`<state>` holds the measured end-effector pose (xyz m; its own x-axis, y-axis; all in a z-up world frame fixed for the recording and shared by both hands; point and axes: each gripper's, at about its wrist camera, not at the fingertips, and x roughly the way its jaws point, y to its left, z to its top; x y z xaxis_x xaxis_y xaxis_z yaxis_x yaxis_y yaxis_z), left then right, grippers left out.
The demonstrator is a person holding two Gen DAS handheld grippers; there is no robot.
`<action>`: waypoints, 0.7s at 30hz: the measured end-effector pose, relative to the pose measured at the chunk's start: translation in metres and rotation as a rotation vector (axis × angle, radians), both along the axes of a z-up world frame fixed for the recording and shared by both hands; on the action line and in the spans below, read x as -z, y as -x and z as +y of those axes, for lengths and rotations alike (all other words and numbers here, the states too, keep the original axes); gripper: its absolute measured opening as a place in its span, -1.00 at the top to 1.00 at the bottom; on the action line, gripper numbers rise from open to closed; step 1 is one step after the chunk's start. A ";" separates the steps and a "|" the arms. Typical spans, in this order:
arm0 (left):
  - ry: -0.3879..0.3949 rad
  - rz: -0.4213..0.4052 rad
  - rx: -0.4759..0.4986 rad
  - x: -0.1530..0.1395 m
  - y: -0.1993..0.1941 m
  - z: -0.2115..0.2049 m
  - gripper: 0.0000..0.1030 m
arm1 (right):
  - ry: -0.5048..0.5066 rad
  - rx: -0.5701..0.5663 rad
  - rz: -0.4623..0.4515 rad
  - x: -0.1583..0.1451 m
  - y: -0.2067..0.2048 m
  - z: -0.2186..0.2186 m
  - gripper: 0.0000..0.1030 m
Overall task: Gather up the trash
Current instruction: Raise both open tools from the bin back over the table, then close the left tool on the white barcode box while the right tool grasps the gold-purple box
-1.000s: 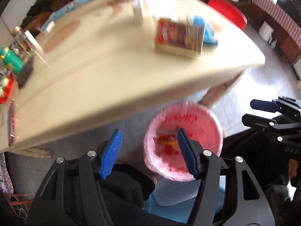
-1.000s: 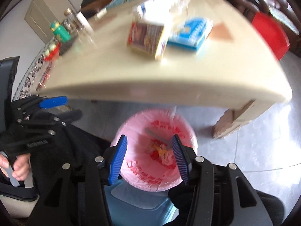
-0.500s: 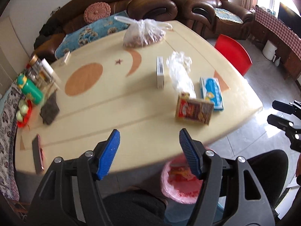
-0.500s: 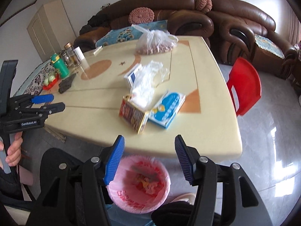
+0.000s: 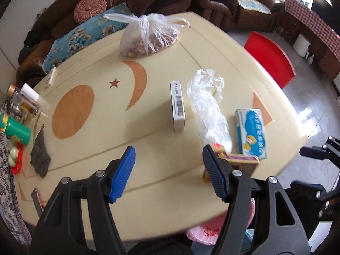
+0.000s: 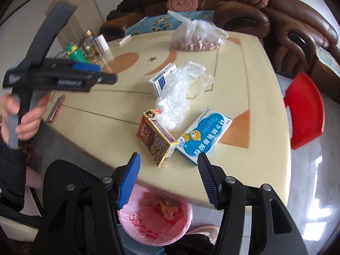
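Observation:
On the cream table [image 5: 153, 97] [image 6: 110, 114] lie a crumpled clear plastic bag [image 5: 208, 110] [image 6: 176, 93], a white box [image 5: 177, 106] [image 6: 162, 81], a blue box [image 5: 251, 133] [image 6: 205, 137] and a red-gold box [image 5: 235, 161] [image 6: 156, 137]. A bin lined with a pink bag [image 6: 155, 221] [image 5: 212, 231] stands under the table's near edge with scraps inside. My left gripper [image 5: 167, 172] is open and empty over the near table. My right gripper [image 6: 169, 179] is open and empty just short of the red-gold box.
A tied bag of nuts [image 5: 148, 36] [image 6: 197, 36] sits at the far side. Jars, a green bottle [image 5: 14, 129] and a grey cloth [image 5: 40, 155] crowd the left edge. A red chair [image 5: 269, 59] [image 6: 303, 110] stands right; brown sofas behind.
Both grippers have lifted from over the pink bin to above the table edge, still open. The table top has come into full view.

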<state>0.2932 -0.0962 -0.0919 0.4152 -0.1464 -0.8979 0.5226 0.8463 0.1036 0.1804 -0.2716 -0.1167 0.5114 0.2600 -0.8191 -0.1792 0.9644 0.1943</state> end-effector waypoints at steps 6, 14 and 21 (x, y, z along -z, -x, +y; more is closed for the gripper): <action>-0.043 0.025 0.012 0.026 -0.039 -0.020 -0.25 | -0.001 -0.102 0.036 0.017 -0.034 0.011 -0.08; -0.055 0.086 -0.011 0.060 -0.087 -0.027 -0.27 | -0.015 -0.203 0.083 0.038 -0.069 0.024 -0.08; -0.036 0.079 -0.003 0.059 -0.099 -0.030 -0.27 | -0.040 -0.239 0.118 0.052 -0.086 0.028 -0.08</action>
